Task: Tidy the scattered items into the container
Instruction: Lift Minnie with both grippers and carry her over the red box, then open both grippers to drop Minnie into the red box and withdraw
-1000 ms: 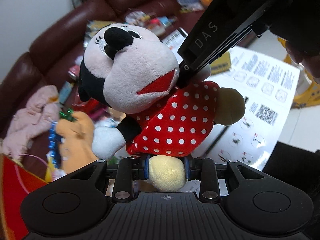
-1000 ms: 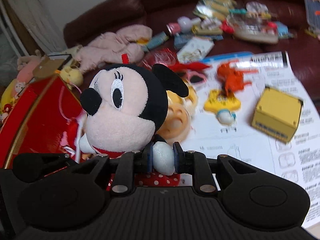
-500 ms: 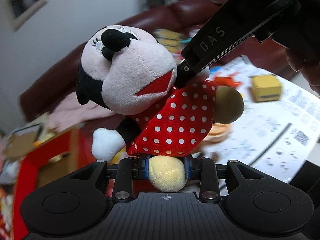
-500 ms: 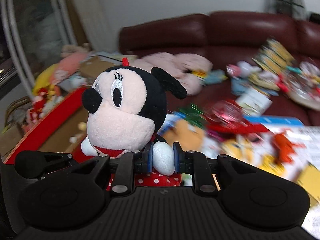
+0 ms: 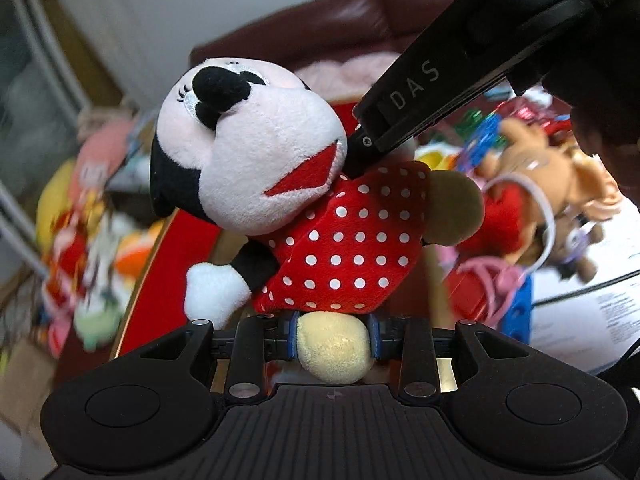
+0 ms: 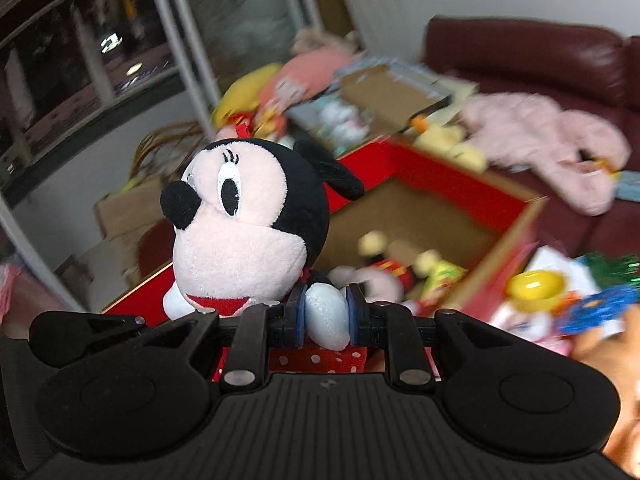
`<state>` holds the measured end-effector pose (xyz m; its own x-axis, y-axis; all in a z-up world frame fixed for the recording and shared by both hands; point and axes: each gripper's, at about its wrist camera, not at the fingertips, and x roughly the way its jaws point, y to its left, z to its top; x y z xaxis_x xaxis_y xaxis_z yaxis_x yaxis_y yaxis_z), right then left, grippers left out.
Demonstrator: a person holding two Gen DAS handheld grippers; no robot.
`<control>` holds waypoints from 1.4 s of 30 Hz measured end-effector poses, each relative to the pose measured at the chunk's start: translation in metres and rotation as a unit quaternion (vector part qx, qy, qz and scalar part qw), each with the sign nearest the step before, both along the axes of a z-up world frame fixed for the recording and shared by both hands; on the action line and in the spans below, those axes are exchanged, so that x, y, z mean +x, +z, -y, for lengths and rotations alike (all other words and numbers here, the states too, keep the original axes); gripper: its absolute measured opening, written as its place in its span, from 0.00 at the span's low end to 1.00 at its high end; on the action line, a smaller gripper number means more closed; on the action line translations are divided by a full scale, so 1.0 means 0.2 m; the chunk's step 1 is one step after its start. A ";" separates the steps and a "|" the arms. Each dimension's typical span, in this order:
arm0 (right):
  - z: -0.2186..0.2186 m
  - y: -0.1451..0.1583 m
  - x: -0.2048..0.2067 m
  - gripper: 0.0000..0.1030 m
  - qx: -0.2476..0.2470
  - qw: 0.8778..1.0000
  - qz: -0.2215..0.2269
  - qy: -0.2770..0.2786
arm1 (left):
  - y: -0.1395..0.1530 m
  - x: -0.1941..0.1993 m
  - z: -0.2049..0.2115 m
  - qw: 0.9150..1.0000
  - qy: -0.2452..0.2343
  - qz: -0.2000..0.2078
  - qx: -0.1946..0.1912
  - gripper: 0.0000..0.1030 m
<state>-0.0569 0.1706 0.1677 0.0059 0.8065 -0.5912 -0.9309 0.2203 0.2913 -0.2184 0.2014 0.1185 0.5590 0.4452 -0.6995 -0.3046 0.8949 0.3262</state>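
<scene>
Both tools clamp the mouse plush [image 6: 248, 224]: left tool [image 5: 332, 342] on a yellow foot, right tool [image 6: 325, 316] on a white hand. It hangs just before the red box [image 6: 448, 188] (half-full); centre over the opening, then release together.

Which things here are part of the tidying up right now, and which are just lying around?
Part of the job:
mouse doll, held by both grippers
left gripper, on its yellow foot
right gripper, on its white hand
red box, where toys go

Just lying around:
pink clothes
brown sofa
cardboard box
</scene>
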 end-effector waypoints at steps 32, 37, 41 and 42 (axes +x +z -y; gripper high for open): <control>0.50 -0.15 0.22 0.71 -0.031 0.995 -0.035 -0.091 | -0.03 0.08 0.12 0.999 0.014 0.027 0.022 0.91; 0.69 -0.14 0.38 0.71 -0.017 0.988 -0.039 -0.148 | 0.02 0.15 0.22 0.999 -0.016 0.034 0.031 0.91; 0.87 -0.19 0.48 0.72 -0.024 0.979 -0.047 -0.195 | -0.02 0.24 0.34 0.998 -0.053 0.032 0.025 0.91; 0.91 -0.22 0.50 0.72 -0.030 0.976 -0.052 -0.209 | -0.04 0.26 0.37 0.997 -0.061 0.031 0.024 0.91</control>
